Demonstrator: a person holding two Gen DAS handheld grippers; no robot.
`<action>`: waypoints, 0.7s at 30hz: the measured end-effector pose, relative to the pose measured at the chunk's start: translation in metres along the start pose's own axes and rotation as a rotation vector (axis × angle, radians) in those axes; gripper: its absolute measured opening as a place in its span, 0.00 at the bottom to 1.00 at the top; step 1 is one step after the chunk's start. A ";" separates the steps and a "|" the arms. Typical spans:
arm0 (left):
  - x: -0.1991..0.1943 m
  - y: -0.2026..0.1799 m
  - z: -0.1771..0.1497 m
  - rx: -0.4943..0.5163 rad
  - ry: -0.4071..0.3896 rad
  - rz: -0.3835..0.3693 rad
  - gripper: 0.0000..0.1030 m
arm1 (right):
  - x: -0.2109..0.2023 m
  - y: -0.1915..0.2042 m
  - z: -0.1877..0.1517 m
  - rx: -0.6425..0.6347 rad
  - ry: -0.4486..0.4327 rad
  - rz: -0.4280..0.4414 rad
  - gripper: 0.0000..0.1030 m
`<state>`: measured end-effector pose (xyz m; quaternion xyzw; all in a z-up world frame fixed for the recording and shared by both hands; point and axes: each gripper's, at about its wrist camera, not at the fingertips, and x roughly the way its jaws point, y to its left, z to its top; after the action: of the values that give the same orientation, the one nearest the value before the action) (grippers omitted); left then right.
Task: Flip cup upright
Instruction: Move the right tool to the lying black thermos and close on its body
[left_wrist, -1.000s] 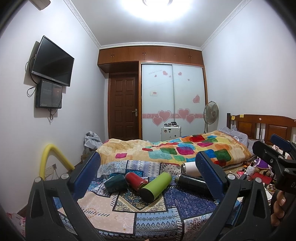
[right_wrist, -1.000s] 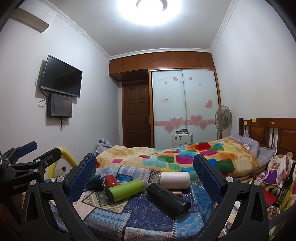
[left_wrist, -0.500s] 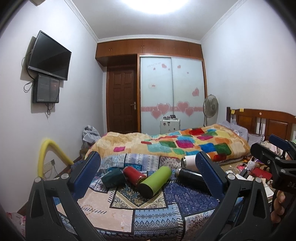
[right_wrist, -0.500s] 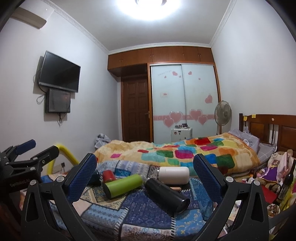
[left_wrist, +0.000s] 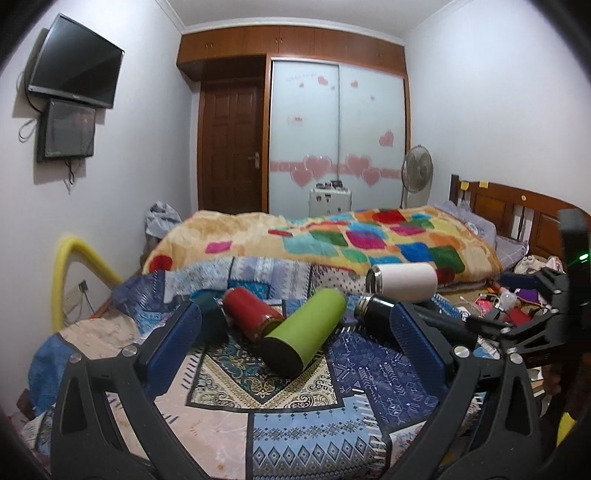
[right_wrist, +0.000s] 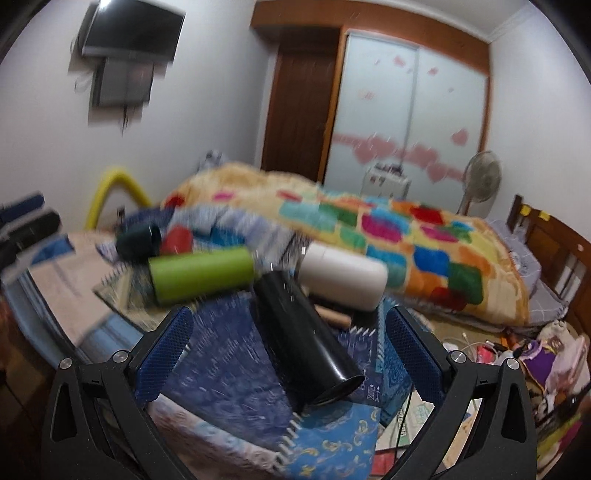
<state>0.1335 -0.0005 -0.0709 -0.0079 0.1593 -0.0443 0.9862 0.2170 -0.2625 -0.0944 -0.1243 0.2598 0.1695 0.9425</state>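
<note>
Several cups lie on their sides on a patterned blue cloth (left_wrist: 373, 384): a dark green cup (left_wrist: 211, 308), a red cup (left_wrist: 251, 317), a lime green cup (left_wrist: 306, 328), a black cup (right_wrist: 306, 343) and a white cup (left_wrist: 402, 281). My left gripper (left_wrist: 295, 343) is open and empty, with the lime green cup and red cup lying between and beyond its fingers. My right gripper (right_wrist: 288, 354) is open and empty, with the black cup between its fingers. The right wrist view is blurred. The right gripper also shows at the right of the left wrist view (left_wrist: 535, 314).
A bed with a colourful patchwork blanket (left_wrist: 351, 240) lies behind the cups. A yellow tube (left_wrist: 66, 266) arches at the left. Clutter (right_wrist: 517, 354) lies on the floor at the right. A fan (left_wrist: 417, 173) and a wardrobe (left_wrist: 332, 140) stand at the back.
Both grippers have moved forward and tilted down toward the cups, which now look larger. The right gripper now frames the black cup. The cups have not moved.
</note>
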 end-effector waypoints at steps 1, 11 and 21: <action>0.007 -0.001 -0.002 0.003 0.008 -0.002 1.00 | 0.006 -0.001 -0.002 -0.005 0.019 0.002 1.00; 0.059 -0.011 -0.023 0.030 0.081 -0.016 1.00 | 0.085 -0.029 0.001 -0.057 0.267 0.123 1.00; 0.077 -0.016 -0.034 0.041 0.099 -0.012 1.00 | 0.123 -0.026 -0.002 -0.113 0.499 0.290 0.84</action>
<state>0.1944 -0.0238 -0.1270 0.0133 0.2068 -0.0538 0.9768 0.3251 -0.2553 -0.1580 -0.1758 0.4886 0.2809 0.8071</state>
